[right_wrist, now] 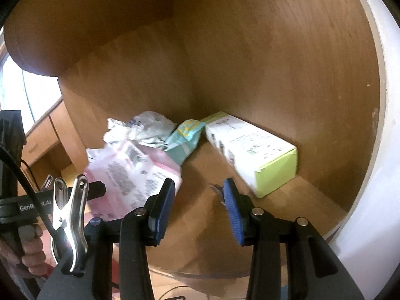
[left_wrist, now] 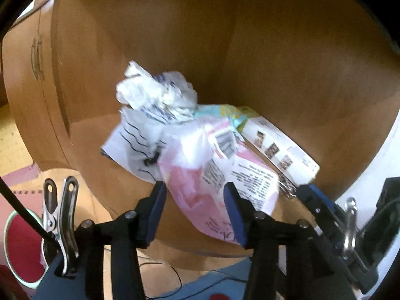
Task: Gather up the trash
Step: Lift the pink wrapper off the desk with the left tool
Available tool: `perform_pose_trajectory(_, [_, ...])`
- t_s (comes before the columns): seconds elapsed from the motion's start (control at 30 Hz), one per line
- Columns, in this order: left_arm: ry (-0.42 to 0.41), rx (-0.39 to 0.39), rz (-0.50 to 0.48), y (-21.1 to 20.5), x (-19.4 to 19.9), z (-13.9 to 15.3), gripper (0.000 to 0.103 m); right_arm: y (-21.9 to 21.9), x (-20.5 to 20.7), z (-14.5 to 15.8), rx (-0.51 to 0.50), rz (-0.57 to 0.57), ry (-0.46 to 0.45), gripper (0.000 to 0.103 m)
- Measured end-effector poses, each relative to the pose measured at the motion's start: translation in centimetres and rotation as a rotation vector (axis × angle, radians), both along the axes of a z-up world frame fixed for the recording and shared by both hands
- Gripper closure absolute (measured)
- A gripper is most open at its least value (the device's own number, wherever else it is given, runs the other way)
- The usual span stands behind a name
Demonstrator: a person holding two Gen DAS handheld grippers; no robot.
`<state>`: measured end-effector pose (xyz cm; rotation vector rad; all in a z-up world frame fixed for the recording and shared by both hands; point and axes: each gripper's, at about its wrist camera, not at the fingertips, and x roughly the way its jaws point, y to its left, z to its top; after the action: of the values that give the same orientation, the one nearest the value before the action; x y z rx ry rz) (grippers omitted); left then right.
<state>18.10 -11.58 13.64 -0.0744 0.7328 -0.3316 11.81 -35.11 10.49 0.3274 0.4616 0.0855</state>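
The cardboard box (right_wrist: 250,62) is the bin here, tipped so both cameras look straight into it, and the trash is already piling up at the back. Biggest piece is the green-and-white carton (right_wrist: 250,150) against the right wall, then the pink printed wrapper (left_wrist: 220,172) lying in front, the crumpled white plastic (left_wrist: 157,92) on top and a teal packet (right_wrist: 185,137) wedged between.

The left gripper (left_wrist: 195,200) has its fingers apart with the pink wrapper between them, pads not pressing as far as I can tell. Looks like a drop, so I'd pull back without snagging it. It points down into the box.

The right gripper (right_wrist: 198,197) sits at the box mouth, fingers apart, empty, angled slightly down.
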Motion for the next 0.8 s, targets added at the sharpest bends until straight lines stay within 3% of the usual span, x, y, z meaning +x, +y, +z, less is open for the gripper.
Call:
perform_pose_trajectory(0.17, [-0.036,0.009,0.039,0.7,2.0,-0.2,0.052,1.8,-0.1,0.5,0.034,0.040,-0.010,0.061])
perform_pose_trajectory(0.27, [-0.021,-0.006,0.043,1.0,3.0,-1.2,0.052,3.3,0.5,0.3,0.001,0.047,0.016,0.061])
perform_pose_trajectory(0.43, [0.046,-0.151,0.021,1.9,4.0,-2.2,0.053,4.3,2.1,-1.3,0.010,0.057,0.114,0.061])
perform_pose_trajectory(0.53, [0.070,-0.207,-0.004,2.1,4.1,-2.7,0.078,4.3,2.6,-1.7,0.036,0.066,0.121,0.061])
perform_pose_trajectory(0.6, [0.081,-0.222,-0.024,1.9,3.9,-3.0,0.081,4.2,2.8,-1.9,0.055,0.076,0.119,0.063])
perform_pose_trajectory(0.63, [0.075,-0.220,-0.033,1.8,3.6,-2.9,0.085,4.2,2.9,-2.0,0.065,0.082,0.122,0.071])
perform_pose_trajectory(0.8, [0.026,-0.204,-0.063,1.5,2.1,-2.0,0.087,4.3,3.1,-2.1,0.079,0.074,0.113,0.092])
